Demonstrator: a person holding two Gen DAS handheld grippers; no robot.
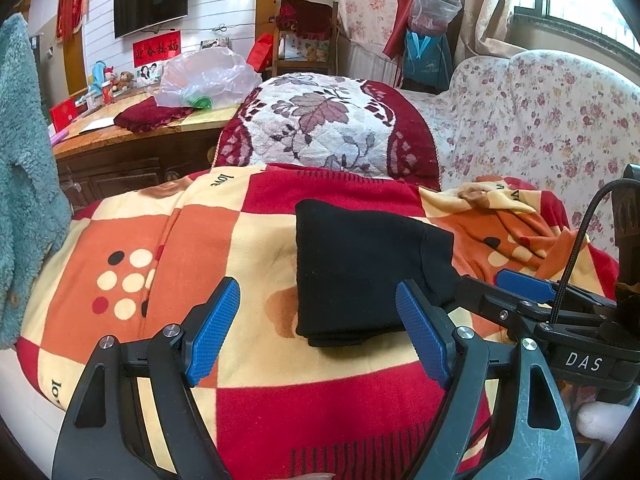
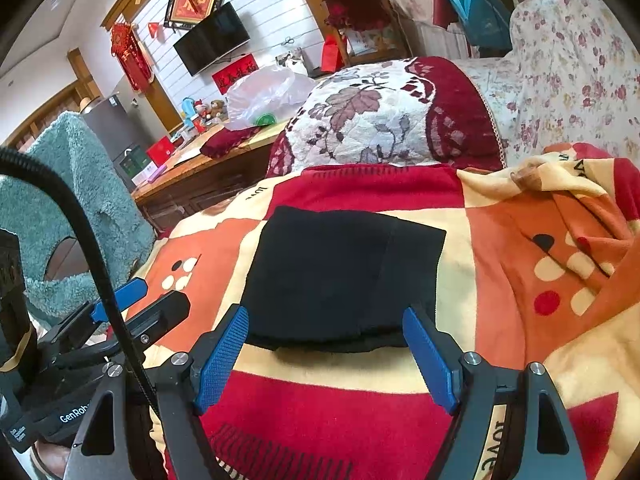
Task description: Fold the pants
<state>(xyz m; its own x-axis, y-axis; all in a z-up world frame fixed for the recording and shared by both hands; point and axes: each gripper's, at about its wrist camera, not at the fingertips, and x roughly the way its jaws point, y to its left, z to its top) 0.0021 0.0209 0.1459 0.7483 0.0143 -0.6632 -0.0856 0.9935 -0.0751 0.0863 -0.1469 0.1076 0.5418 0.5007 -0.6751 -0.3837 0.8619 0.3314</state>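
Observation:
The black pants [image 1: 360,264] lie folded into a compact rectangle on the checked red, orange and cream blanket [image 1: 188,240]. They also show in the right wrist view [image 2: 340,272]. My left gripper [image 1: 318,328] is open and empty, hovering just in front of the pants' near left edge. My right gripper [image 2: 326,356] is open and empty, its blue pads either side of the pants' near edge, slightly above it. The right gripper also shows at the right in the left wrist view [image 1: 520,284], and the left gripper at the left in the right wrist view [image 2: 120,300].
A red and white quilted cushion [image 1: 324,124] stands behind the blanket. A floral sofa [image 1: 540,120] is at the right. A teal fleece garment [image 1: 24,184] hangs at the left. A wooden table [image 1: 132,136] with a plastic bag [image 1: 204,76] is behind left.

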